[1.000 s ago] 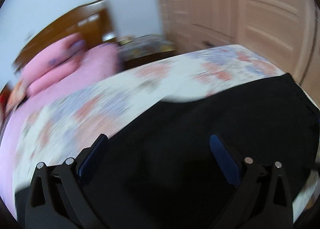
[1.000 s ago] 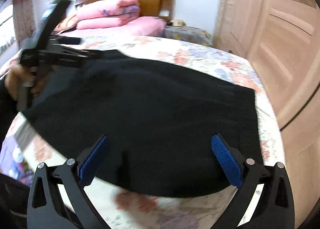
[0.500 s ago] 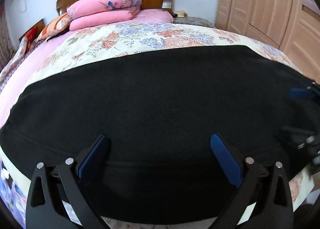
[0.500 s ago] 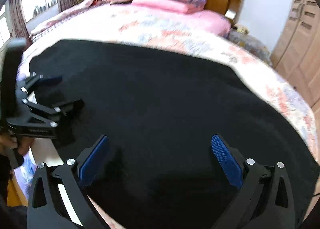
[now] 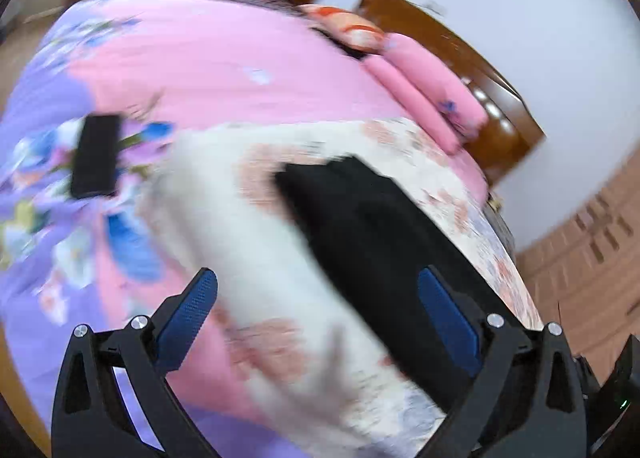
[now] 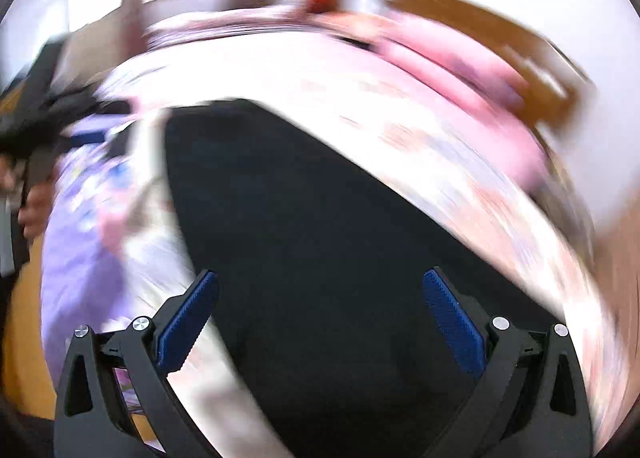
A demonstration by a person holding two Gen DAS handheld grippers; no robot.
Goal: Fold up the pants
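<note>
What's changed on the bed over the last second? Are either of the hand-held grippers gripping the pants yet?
Both views have swung sideways and rolled, so the black pants sit at a slant. The left hand-held gripper now looks mostly over the floral bedspread, pants by its right finger. The right hand-held gripper hangs over the pants; its jaws have just closed slightly but remain wide, pinching nothing. The pants stay flat, ungripped.

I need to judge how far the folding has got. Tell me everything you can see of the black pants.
The black pants lie flat on the floral bedspread as a long, plain dark band of soft, matte fabric, running away from both cameras. No gripper holds them; the right gripper hovers open over them. Motion blur hides seams, waistband and fold layers.
</note>
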